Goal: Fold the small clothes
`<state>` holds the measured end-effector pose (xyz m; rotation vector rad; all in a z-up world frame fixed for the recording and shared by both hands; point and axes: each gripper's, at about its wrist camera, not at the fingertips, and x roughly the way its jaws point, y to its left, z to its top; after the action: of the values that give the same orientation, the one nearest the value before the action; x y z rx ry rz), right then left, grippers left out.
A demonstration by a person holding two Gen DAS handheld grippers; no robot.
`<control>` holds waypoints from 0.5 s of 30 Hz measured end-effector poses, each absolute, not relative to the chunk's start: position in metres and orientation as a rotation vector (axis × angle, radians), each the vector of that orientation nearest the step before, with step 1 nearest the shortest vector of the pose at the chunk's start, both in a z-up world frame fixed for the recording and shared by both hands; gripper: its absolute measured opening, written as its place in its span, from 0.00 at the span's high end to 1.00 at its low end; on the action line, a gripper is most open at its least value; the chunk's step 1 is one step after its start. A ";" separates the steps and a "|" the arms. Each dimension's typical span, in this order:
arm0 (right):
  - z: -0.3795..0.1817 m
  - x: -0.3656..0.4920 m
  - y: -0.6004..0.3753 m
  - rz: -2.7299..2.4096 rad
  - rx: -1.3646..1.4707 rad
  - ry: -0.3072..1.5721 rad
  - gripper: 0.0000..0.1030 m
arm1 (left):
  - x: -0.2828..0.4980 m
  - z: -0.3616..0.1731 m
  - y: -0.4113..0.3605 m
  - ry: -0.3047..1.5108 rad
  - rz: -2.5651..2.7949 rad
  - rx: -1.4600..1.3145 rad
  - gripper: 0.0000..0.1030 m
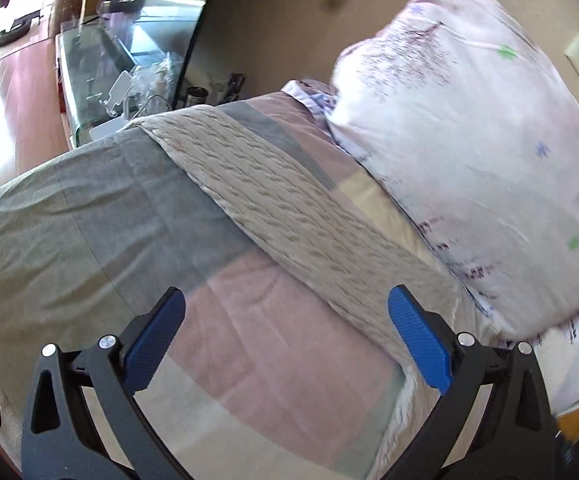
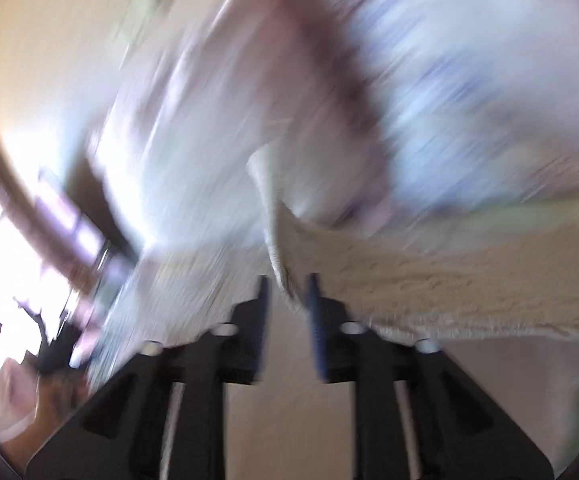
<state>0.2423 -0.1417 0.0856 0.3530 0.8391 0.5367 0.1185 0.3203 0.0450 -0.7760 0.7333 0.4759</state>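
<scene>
Right wrist view is smeared with blur, so read it with care: your right gripper (image 2: pixel 285 292) has its jaws drawn nearly together with a corner of the beige knit (image 2: pixel 429 280) between them, and it looks pinched, though the blur leaves the depth of the bite unclear. If only the hem is caught, the corner can slip out as you carry it, and the fold falls short or lands skewed. The left wrist view is sharp: your left gripper (image 1: pixel 287 332) hangs with its jaws spread wide and nothing between them, above the striped sheet (image 1: pixel 249 340), with the knit lying as a long diagonal band across the bed just ahead of it. With that end unheld, a hard pull from the right likely drags the whole piece over the sheet instead of folding it. The pillow (image 1: pixel 469 152) lies close along the knit's far edge, so a lifted corner could brush it or drape onto it. The sheet is loose and wrinkled, and a low grab with the left may catch it along with the knit.
</scene>
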 end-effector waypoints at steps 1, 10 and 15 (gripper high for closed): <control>0.071 0.239 -0.114 0.594 0.340 0.921 0.42 | 0.124 0.041 0.334 0.735 0.482 -0.799 0.05; 0.051 0.221 -0.143 0.422 0.369 1.033 0.24 | 0.144 0.010 0.440 0.656 0.515 -1.074 0.31; 0.042 0.206 -0.191 0.274 0.462 1.048 0.23 | 0.144 0.001 0.477 0.577 0.551 -1.249 0.51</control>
<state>0.2056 -0.1910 0.0418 0.4617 1.0481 0.2742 0.1441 0.4775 0.0010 -1.2490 0.5769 0.5507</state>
